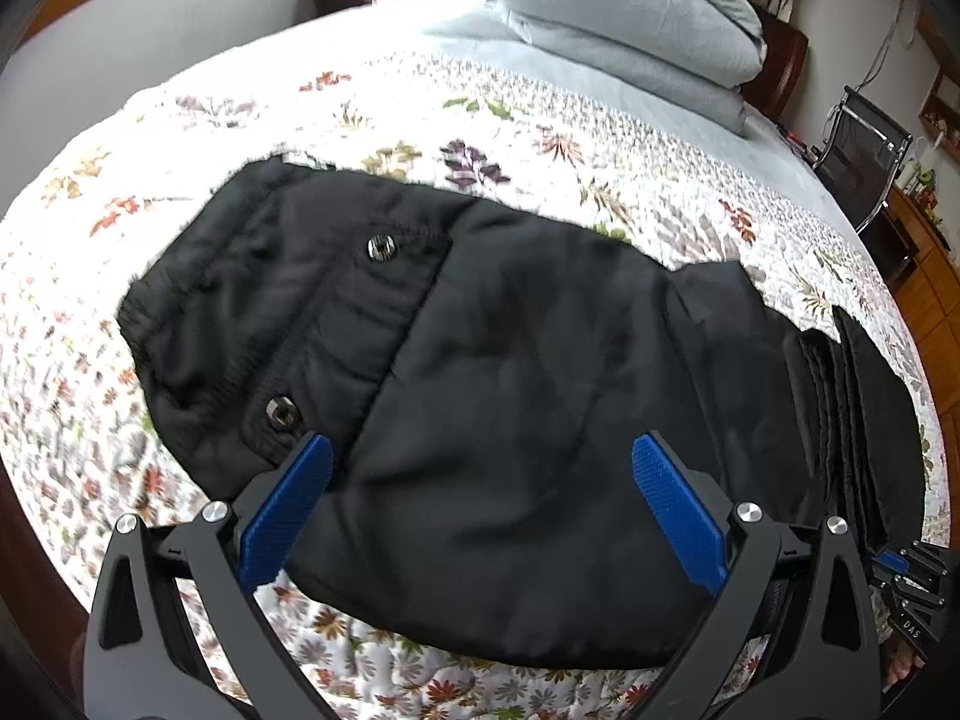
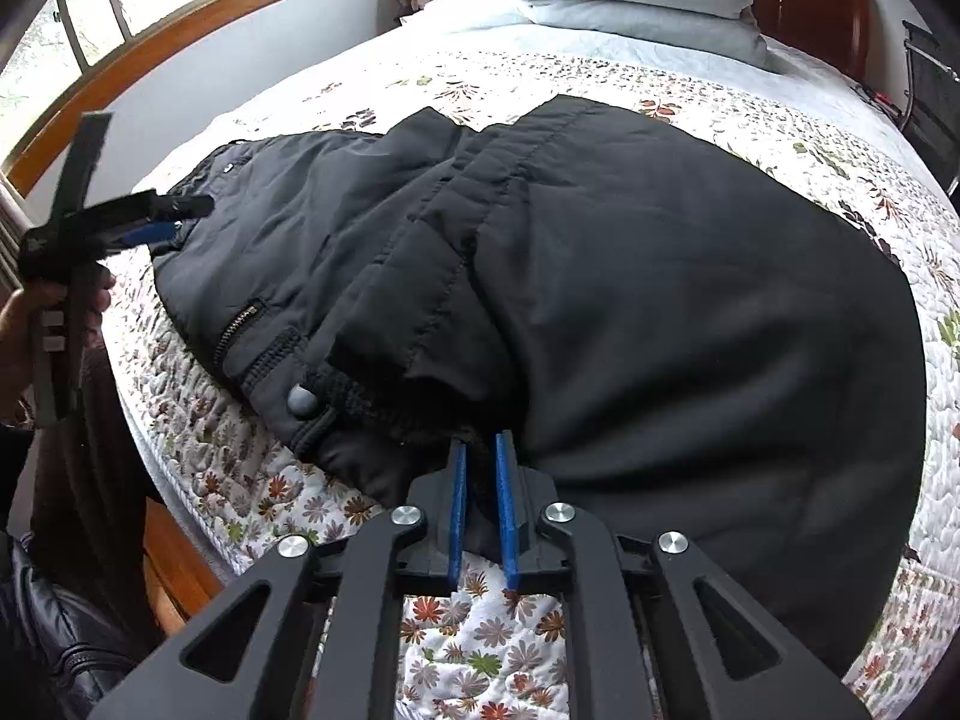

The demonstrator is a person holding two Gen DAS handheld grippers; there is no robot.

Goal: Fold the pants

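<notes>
Black pants (image 1: 492, 372) lie folded across the floral quilt (image 1: 420, 102), filling the middle of both views. The left gripper (image 1: 480, 504) hangs over them with jaws spread wide, nothing between. The right gripper (image 2: 480, 498), at the lower centre, is pinched narrow on the pants' near edge. Grey pillows (image 1: 624, 18) are stacked at the upper right, a window (image 2: 120, 18) at the upper left.

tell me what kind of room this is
Most likely a bedroom in a home: the black pants lie on a bed with a floral quilt, stacked pillows sit at its far end, and a wood-framed window is in the wall.
</notes>
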